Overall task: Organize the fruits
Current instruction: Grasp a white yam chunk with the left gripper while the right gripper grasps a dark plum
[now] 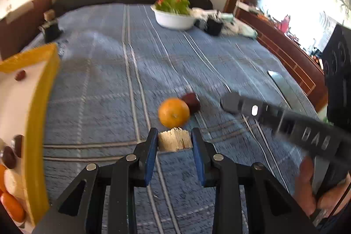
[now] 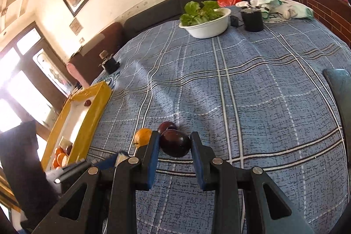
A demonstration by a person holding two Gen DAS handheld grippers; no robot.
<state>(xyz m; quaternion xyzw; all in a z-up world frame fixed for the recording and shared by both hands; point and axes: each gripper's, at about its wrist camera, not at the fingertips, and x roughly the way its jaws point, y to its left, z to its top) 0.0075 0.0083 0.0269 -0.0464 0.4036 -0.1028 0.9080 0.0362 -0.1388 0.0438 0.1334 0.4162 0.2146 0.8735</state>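
Note:
My left gripper (image 1: 174,142) is shut on a pale cut fruit chunk (image 1: 174,140) just above the blue checked cloth. An orange (image 1: 174,112) and a dark plum (image 1: 191,101) lie on the cloth right ahead of it. My right gripper (image 2: 174,144) is shut on a dark plum (image 2: 174,143); a second plum (image 2: 167,126) and the orange (image 2: 143,136) lie just beyond. A yellow-rimmed tray (image 1: 40,115) at the left holds plums, oranges and pale pieces; it also shows in the right wrist view (image 2: 86,124). The right gripper body (image 1: 285,122) shows at the right of the left wrist view.
A white bowl of lettuce (image 2: 205,23) stands at the far side of the table, beside a black pot (image 2: 252,18) and plastic bags (image 2: 285,7). A small black holder (image 2: 109,64) sits at the far left. A chair back (image 2: 341,93) stands at the right edge.

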